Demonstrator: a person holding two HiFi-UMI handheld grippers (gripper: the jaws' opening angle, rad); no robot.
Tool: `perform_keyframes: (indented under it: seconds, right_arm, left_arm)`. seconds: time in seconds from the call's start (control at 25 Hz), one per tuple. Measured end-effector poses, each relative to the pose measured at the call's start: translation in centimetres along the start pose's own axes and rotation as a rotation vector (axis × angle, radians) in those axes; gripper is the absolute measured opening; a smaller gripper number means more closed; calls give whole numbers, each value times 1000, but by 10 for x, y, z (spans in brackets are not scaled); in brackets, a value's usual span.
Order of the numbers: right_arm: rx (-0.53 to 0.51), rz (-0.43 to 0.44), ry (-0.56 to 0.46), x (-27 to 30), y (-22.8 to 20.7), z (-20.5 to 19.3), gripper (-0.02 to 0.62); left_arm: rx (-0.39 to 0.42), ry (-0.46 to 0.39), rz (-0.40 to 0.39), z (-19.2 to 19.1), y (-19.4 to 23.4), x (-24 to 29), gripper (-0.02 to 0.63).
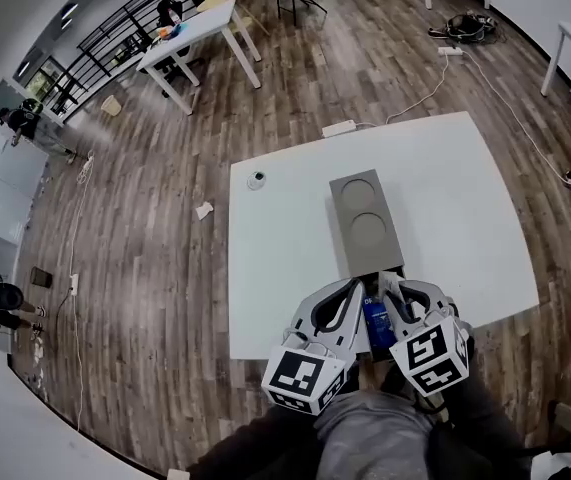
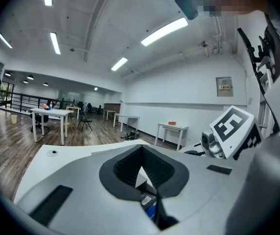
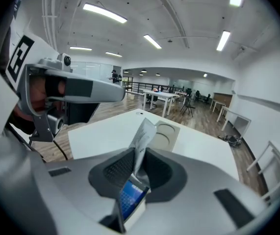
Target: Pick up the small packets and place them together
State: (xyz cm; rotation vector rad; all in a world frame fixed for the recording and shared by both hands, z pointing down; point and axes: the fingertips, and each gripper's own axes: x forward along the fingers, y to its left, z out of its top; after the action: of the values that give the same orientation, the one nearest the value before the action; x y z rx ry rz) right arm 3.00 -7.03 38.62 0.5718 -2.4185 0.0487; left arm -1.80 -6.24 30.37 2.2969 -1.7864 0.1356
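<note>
Wood-plank flooring (image 1: 165, 268) ran across a wide, bright room, and close to the person stood a white square table (image 1: 285, 268) carrying a grey rectangular tray with two round recesses (image 1: 375, 260).

Both tools hung close together over the table's near edge, just short of the tray. The right gripper (image 3: 139, 153) had its jaws pinched on a small silvery foil packet with a blue printed end (image 3: 142, 133). The silver part stood up past the pads, and the blue end pointed back toward the camera. The left gripper (image 2: 142, 155) was likewise closed on a second small packet, white at its corner and blue with a barcode lower down (image 2: 140, 178). In the head view a blue strip showed in the gap between the left gripper (image 1: 358, 293) and the right gripper (image 1: 393, 290); which packet it belonged to could not be told.

Neither packet touched the table or the tray.

Both packets looked very light and thin, and the one on the right curved where it rose free of the pads. They would probably flex and crinkle rather than hold shape, and glossy foil could slip between the pads. The flat sealed edge seemed the safest place to hold: a light pinch there should carry a packet without squashing its contents. Set down, they would likely lie flat, though a nudge could slide them apart.
</note>
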Motion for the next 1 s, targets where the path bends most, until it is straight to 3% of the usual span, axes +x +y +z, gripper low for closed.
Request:
perform_keyframes:
  seconds: [0.28, 0.64, 0.88, 1.0]
  right_arm:
    - [-21, -90, 44, 57, -45, 34, 69]
    - [-19, -58, 167, 120, -67, 30, 78]
    - [-23, -29, 197, 138, -63, 24, 156]
    - [1, -20, 190, 138, -58, 27, 232]
  left_arm:
    - [-56, -5, -6, 1, 64, 25, 3]
    - [-164, 50, 55, -14, 126, 36, 3]
    - [-184, 67, 64, -23, 138, 38, 3]
    - [-182, 65, 61, -20, 138, 33, 3]
